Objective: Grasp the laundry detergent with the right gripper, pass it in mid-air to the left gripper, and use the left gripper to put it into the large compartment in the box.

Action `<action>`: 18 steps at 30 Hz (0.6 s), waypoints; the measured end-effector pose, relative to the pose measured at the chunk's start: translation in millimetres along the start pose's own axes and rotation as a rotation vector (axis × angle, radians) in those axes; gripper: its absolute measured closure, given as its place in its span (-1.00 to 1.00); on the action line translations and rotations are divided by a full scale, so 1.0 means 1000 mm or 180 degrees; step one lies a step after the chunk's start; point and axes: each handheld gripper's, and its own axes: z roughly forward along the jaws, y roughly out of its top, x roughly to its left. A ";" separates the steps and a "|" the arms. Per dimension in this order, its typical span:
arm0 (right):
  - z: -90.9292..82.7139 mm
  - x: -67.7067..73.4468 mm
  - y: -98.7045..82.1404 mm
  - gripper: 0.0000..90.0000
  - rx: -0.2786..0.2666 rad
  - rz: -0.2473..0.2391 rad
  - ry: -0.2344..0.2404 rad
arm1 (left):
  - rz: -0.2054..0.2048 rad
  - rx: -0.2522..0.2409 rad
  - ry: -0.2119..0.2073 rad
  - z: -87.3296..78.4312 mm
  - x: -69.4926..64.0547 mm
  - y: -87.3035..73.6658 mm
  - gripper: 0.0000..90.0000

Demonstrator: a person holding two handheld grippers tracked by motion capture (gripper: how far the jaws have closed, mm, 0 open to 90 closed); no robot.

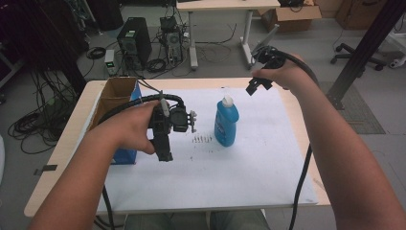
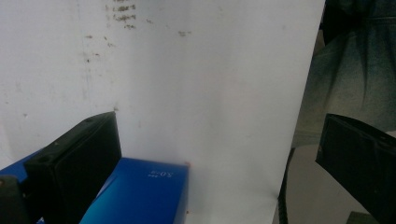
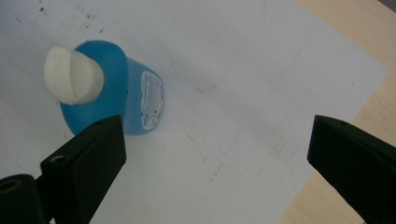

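A blue bottle (image 1: 226,123) with a white cap (image 1: 228,100) stands upright on the white sheet (image 1: 249,163) near the table's middle. My left gripper (image 1: 163,154) hangs over the sheet left of the bottle, jaws pointing down and back toward the person. In the left gripper view the left gripper (image 2: 219,126) is open and empty above the sheet (image 2: 201,84) and a blue box corner (image 2: 140,191). My right gripper (image 1: 254,87) is raised beyond the bottle at the far right. In its own view the right gripper (image 3: 217,123) is open, with the bottle (image 3: 119,91) below and to the left.
An open cardboard box with blue sides (image 1: 117,103) stands at the sheet's left edge, close to my left hand. Small dark marks (image 1: 201,139) dot the sheet beside the bottle. Bare wooden table (image 1: 67,143) rims the sheet. A computer tower (image 1: 134,40) and cables lie on the floor beyond.
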 end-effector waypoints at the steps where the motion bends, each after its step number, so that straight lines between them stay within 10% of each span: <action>1: 0.000 -0.001 -0.004 -0.90 -0.0003 0.0003 -0.0005 | -0.0010 -0.0006 0.0001 0.000 0.000 0.000 -0.99; 18: 0.010 0.008 -0.057 -0.89 -0.0009 -0.0084 0.0039 | 0.0061 0.0014 -0.0012 0.001 0.005 0.002 -0.99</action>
